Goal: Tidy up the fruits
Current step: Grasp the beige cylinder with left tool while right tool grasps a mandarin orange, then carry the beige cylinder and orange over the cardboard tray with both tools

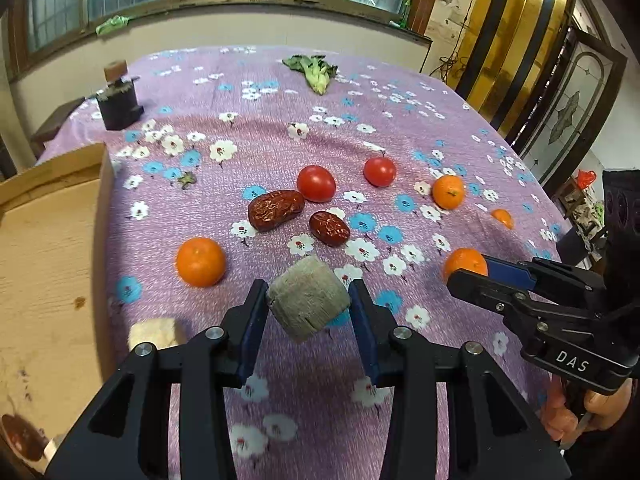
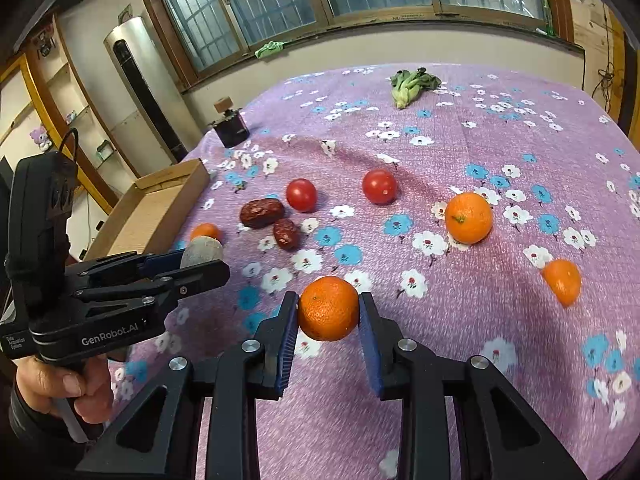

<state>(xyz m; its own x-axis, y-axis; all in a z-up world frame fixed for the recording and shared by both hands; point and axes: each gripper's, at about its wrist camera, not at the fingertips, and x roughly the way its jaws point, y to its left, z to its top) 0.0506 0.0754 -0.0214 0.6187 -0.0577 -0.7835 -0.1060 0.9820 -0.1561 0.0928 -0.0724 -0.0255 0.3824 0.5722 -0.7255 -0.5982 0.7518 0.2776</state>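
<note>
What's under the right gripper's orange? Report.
Only flowered purple cloth shows below the orange, held clear by the right gripper; the patch directly beneath is hidden by the fruit.

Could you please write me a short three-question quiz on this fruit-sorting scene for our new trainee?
1. What does the right gripper hold?
2. True or false: the left gripper is empty.
3. How many tomatoes lie on the cloth? A) one B) two C) four

Key: 1. A tangerine. 2. False, it grips a grey-brown kiwi. 3. B, one tomato beside the dates, another tomato further right.
</note>
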